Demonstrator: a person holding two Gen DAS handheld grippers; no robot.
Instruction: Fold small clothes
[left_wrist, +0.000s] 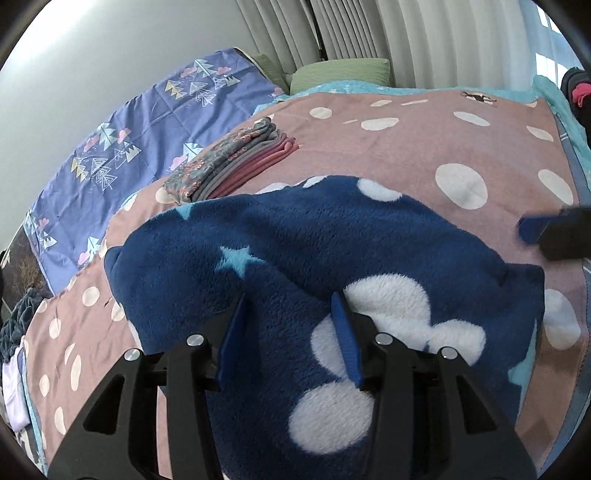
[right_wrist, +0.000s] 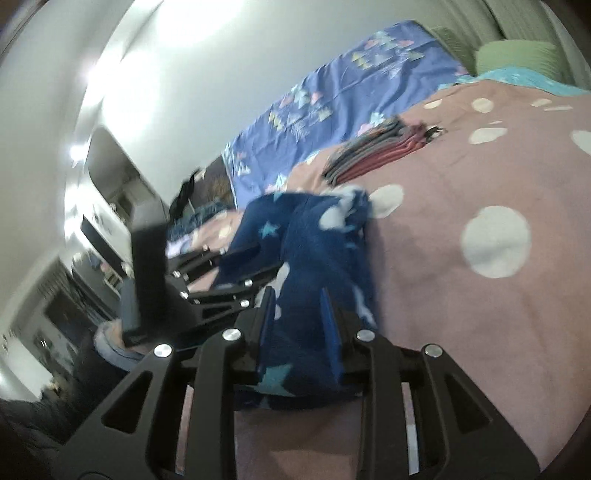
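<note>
One fleece garment (left_wrist: 332, 258), navy with white clouds and pale blue stars, lies spread on the pink polka-dot blanket (left_wrist: 461, 147) that covers the bed. It looks thick and plush, so it should be soft and light, with no stiffness of its own; it will sag from any held point and bulk up quickly once doubled. The pile gives the blue pads good friction, so slipping seems unlikely, but a thin pinch may catch only the top layer.

From the left wrist view, the left gripper (left_wrist: 291, 325) sits over the near part of the fleece with its fingers apart and cloth between them; they press into the pile but are not closed on it. From the right wrist view, the right gripper (right_wrist: 299, 317) has a thick bunch of the same fleece between its fingers, which appear clamped on it at the garment's edge, though the view is blurred.

A sensible hold is at the hem or outer corners, taking all layers together, so that the fold comes over evenly rather than rolling.

Beyond the garment, a stack of folded clothes (left_wrist: 236, 162) rests farther up the blanket, well apart from it. A purple sheet with tree prints (left_wrist: 122, 147) lies along the wall side, and green pillows (left_wrist: 340, 74) sit at the head near pleated curtains (left_wrist: 406, 29).
</note>
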